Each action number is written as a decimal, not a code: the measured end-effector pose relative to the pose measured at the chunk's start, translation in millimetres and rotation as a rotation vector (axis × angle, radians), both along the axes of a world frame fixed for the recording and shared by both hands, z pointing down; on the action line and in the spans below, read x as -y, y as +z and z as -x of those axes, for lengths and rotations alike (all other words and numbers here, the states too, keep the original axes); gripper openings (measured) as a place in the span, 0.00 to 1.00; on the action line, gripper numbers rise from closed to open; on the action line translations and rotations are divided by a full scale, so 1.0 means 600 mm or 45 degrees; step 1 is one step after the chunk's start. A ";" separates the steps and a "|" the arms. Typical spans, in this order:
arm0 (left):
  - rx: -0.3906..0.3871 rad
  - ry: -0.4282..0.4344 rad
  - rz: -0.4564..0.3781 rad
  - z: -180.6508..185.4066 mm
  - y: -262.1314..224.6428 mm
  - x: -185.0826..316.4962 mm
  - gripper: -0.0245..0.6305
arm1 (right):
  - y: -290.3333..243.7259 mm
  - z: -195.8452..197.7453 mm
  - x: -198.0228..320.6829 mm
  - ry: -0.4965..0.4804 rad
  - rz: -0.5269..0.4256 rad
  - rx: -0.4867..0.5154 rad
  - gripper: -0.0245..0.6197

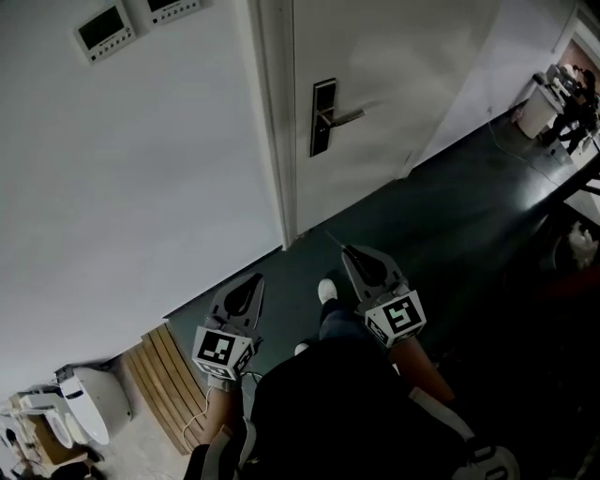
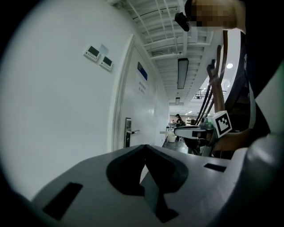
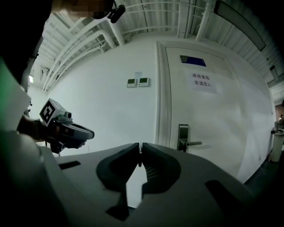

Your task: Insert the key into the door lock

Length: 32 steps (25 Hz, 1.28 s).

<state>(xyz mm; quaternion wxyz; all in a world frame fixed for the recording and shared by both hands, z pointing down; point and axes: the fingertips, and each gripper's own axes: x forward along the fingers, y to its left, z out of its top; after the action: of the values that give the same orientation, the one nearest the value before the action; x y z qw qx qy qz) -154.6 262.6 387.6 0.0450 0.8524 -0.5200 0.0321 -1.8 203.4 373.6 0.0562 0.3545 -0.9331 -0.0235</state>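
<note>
The white door's dark lock plate [image 1: 322, 117] with its lever handle [image 1: 349, 116] is well ahead of both grippers; it also shows as the lock plate [image 2: 128, 133] in the left gripper view and the lock plate [image 3: 183, 137] in the right gripper view. My right gripper [image 1: 349, 251] [image 3: 140, 145] is shut on a thin key [image 1: 334, 239] [image 3: 140, 155] that sticks out past its tips toward the door. My left gripper [image 1: 257, 281] [image 2: 144, 147] is shut with nothing in it, held to the left, facing the white wall.
Two control panels [image 1: 105, 28] hang on the wall left of the door frame. A wooden slatted board [image 1: 169, 375] and a white appliance [image 1: 94, 403] lie at lower left. The dark corridor floor [image 1: 450, 206] runs right toward a white bin [image 1: 539, 111]. My shoe [image 1: 326, 291] is between the grippers.
</note>
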 end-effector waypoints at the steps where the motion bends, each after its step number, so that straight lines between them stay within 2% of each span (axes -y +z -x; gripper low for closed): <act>1: 0.006 -0.014 0.004 0.007 0.003 0.012 0.05 | 0.000 0.008 0.016 -0.012 0.002 0.006 0.09; 7: -0.002 -0.100 0.051 0.037 0.017 0.099 0.05 | 0.007 0.042 0.121 -0.080 0.028 0.011 0.09; 15: 0.004 -0.176 0.085 0.041 0.018 0.240 0.05 | 0.011 0.067 0.275 -0.186 0.083 0.016 0.09; 23: -0.004 -0.248 0.143 0.020 0.031 0.365 0.05 | 0.024 0.072 0.408 -0.312 0.115 -0.004 0.09; 32: 0.025 -0.274 0.210 -0.039 0.035 0.467 0.05 | 0.044 0.037 0.501 -0.391 0.186 0.000 0.09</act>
<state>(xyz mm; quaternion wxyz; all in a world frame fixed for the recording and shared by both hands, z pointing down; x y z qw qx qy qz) -131.1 -17.4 408.4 0.1131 0.7846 -0.6045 0.0782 -24.0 -97.0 400.1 0.0777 0.2027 -0.9755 0.0360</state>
